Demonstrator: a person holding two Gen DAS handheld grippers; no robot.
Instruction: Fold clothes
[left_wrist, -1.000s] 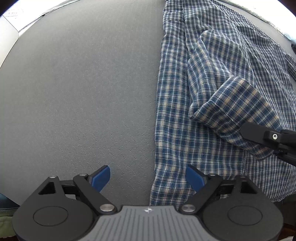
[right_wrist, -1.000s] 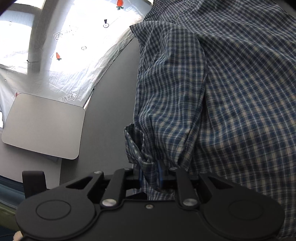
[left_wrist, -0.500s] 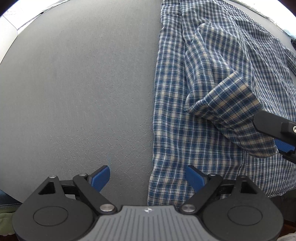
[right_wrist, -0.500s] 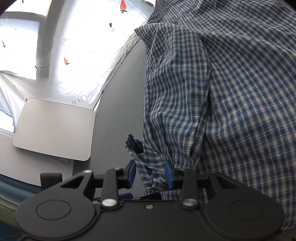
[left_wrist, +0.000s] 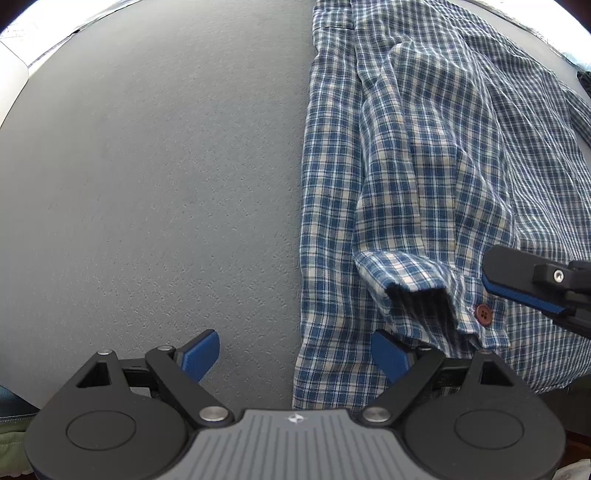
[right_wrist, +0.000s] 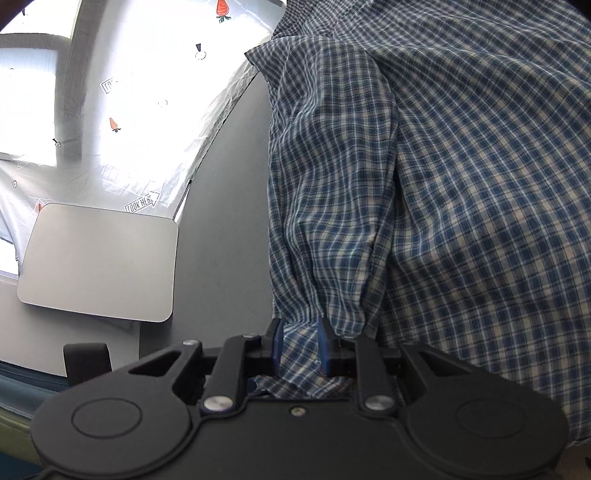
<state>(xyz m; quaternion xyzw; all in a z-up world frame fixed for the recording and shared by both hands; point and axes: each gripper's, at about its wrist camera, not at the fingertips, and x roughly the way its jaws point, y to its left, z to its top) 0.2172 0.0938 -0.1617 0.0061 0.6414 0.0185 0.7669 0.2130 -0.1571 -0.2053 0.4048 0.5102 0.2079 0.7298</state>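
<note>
A: Where's the shirt?
B: I see the plaid shirt (left_wrist: 424, 155) flat on the right half of the grey bench (left_wrist: 155, 177), its left edge straight, a sleeve folded over the body, cuff (left_wrist: 413, 280) near me.
A: Fingers?
B: My right gripper (right_wrist: 298, 341) is closing, cuff cloth between its fingers. My left gripper (left_wrist: 295, 354) hangs wide apart, empty, straddling the shirt's left edge.
A: Room?
B: Bare bench all left of the shirt.
</note>
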